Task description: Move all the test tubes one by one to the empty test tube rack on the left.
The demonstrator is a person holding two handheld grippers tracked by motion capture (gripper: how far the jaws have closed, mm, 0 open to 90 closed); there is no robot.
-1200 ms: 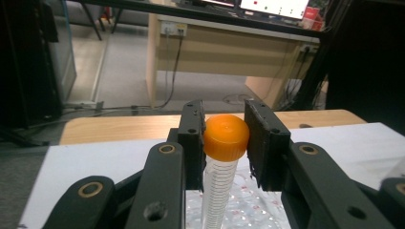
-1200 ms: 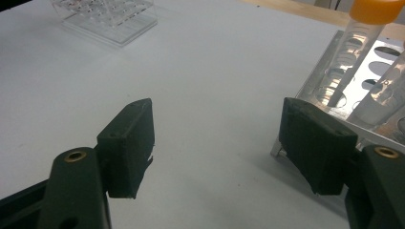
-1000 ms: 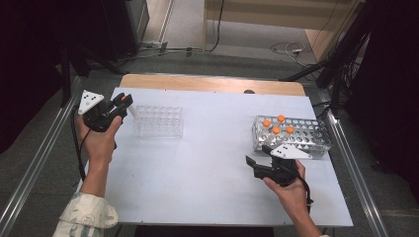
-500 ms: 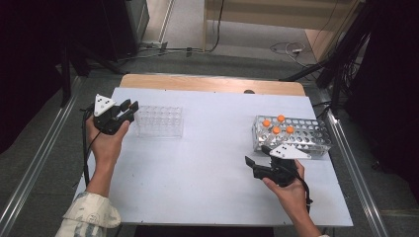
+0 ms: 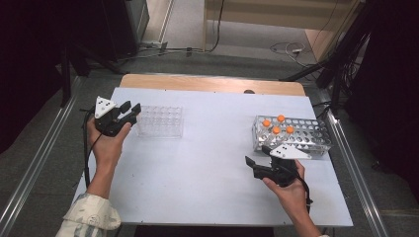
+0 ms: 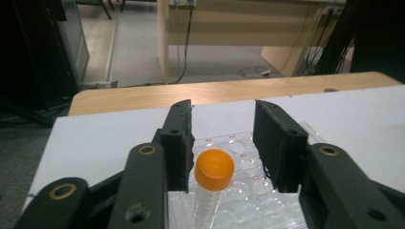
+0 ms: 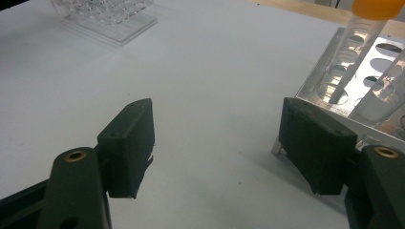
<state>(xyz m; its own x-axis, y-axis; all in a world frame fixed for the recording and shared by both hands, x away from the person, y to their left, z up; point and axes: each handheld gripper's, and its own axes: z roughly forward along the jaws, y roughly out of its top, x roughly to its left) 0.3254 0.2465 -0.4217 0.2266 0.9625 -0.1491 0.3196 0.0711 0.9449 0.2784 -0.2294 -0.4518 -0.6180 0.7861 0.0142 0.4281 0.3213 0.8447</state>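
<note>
I read one orange-capped tube [image 6: 213, 183] standing upright in the clear rack [image 5: 160, 121], at the rack's end nearest the left hand-held gripper [image 5: 131, 109]. In the left gripper view the tube sits between the two black jaws, which stand apart on either side of the cap with a gap each way, so the left hand-held gripper is wide and holds nothing. The tube's lower end is cut off at the frame bottom. From the high view I cannot make out that tube; the clear rack looks like bare holes there.

Well right of the clear rack, on the same white bench [image 5: 212, 163], the metal rack [image 5: 291, 134] holds four orange-capped tubes [image 5: 276, 124], clustered at its end closer to the clear rack. The rest of its holes look open. In the right gripper view only two of those tubes show, cut off at the top.

The right hand-held gripper [image 5: 253, 164] hangs just on the near side of the metal rack, jaws wide apart, nothing between them, pointing towards the clear rack. Its grey plate covers part of the metal rack's near edge.

Count: two racks, five tubes, two hand-held grippers.
</note>
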